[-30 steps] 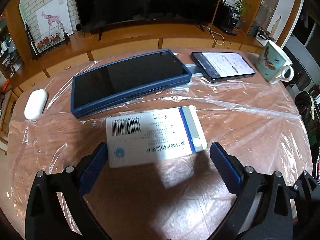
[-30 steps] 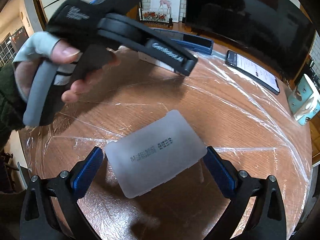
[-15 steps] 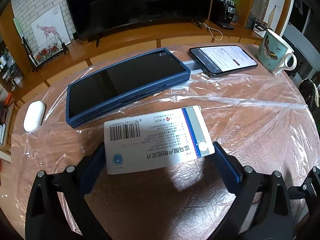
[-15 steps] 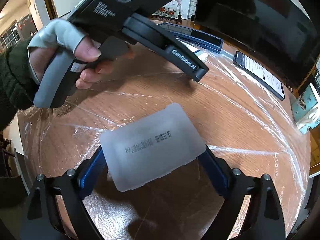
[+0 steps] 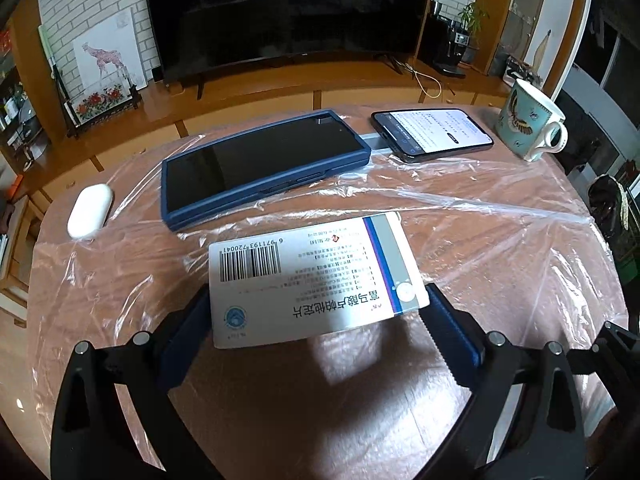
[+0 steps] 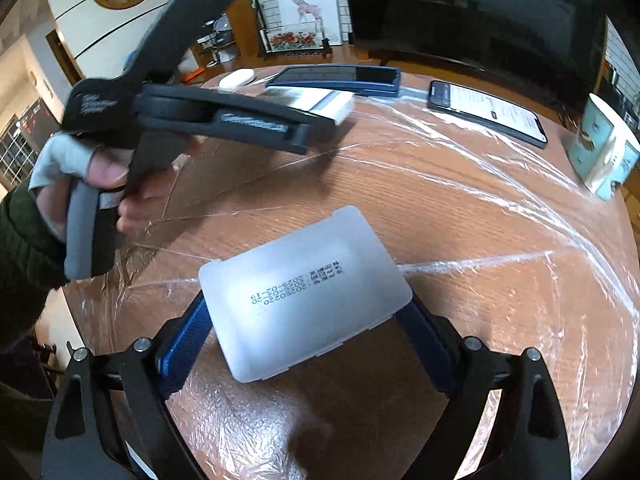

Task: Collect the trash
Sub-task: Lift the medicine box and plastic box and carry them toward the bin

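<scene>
A white medicine box [image 5: 316, 280] with a barcode and a blue stripe hangs a little above the table, its shadow below it. My left gripper [image 5: 316, 308] is shut on its two ends. The right wrist view shows the same box [image 6: 334, 104] at the tip of the left tool, which a person's hand [image 6: 104, 168] holds. My right gripper [image 6: 306, 320] is shut on a frosted white plastic case [image 6: 304, 292] with a printed date. Both blue pads press its short sides, and it is tilted just above the table.
The round wooden table [image 5: 500, 280] is covered in wrinkled clear film. At its far side lie a tablet in a blue case [image 5: 260, 164], a lit phone [image 5: 432, 134], a patterned mug [image 5: 528, 124] and a small white oval case [image 5: 90, 210]. A TV stands behind.
The right jaws have narrowed onto the plastic case, which now sits tilted and raised. The medicine box has risen off the table in the left gripper. The left tool has swung flatter.
</scene>
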